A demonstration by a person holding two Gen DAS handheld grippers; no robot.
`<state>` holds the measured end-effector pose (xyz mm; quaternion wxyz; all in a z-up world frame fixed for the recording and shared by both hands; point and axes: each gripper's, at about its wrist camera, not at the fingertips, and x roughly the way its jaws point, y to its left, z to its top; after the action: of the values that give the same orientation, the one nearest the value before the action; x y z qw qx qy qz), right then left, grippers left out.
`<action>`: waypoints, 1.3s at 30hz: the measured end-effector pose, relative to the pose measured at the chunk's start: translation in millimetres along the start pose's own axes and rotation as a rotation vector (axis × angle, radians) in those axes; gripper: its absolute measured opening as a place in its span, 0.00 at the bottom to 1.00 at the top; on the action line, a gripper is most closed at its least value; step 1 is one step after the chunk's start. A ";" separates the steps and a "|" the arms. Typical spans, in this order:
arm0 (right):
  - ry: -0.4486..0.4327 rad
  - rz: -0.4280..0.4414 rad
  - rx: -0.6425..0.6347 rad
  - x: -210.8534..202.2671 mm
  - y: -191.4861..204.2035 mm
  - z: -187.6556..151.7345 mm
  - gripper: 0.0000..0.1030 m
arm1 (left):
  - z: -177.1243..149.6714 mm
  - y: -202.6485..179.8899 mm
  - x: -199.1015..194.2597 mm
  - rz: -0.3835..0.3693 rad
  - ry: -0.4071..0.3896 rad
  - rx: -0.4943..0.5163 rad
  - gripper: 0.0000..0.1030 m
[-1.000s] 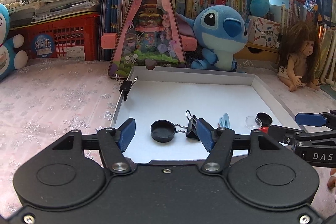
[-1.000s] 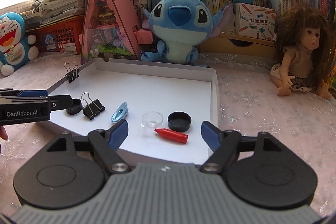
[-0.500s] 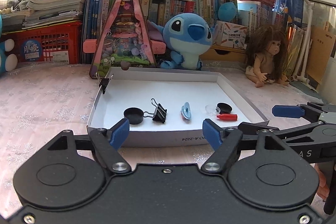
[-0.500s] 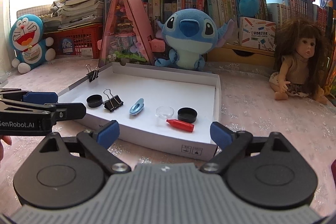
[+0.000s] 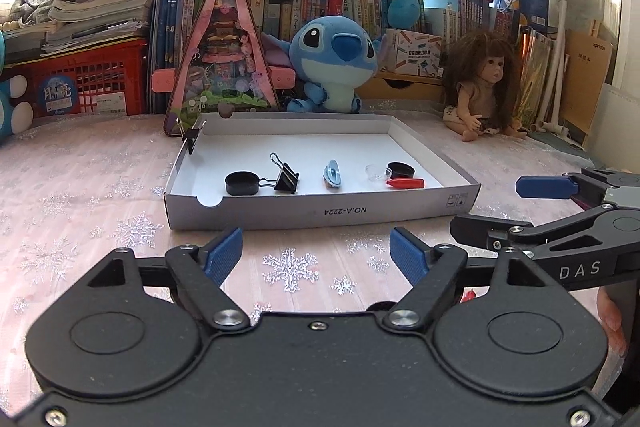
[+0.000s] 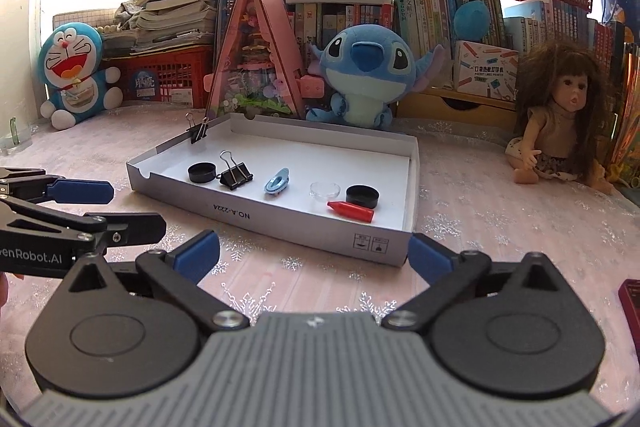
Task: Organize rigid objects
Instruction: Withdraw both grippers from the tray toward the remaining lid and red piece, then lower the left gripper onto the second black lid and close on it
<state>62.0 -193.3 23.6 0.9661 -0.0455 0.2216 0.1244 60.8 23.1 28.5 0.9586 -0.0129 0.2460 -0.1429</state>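
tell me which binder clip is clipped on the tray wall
The far clip, at the tray's back left corner, grips the wall's edge. The other clip just lies on the tray floor beside the left black cap.

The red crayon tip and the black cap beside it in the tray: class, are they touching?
Cannot tell. In the right wrist view the red crayon tip lies just in front of the black cap and overlaps its base, so neither contact nor gap shows plainly.

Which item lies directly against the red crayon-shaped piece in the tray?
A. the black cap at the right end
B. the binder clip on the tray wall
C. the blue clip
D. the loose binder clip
A: the red crayon-shaped piece lies just in front of the black cap at the right end of the tray, beside the clear dish.
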 end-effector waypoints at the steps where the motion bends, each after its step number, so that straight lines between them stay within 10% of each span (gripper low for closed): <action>1: -0.007 -0.005 -0.005 -2.0 1.3 -2.1 1.00 | -2.2 -0.4 -1.6 -0.004 0.001 0.004 0.77; 31: 0.019 0.021 -0.012 -32.9 8.9 -51.7 1.00 | -48.4 -7.7 -32.1 -0.083 0.028 0.042 0.78; 39: 0.034 0.038 -0.030 -31.0 15.0 -55.2 1.00 | -55.1 -8.0 -34.0 -0.110 0.047 0.041 0.61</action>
<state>8.1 -193.6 -12.8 0.9589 -0.0581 0.2369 0.1451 4.0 27.5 -3.3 0.9433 -0.0034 0.2644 -0.2005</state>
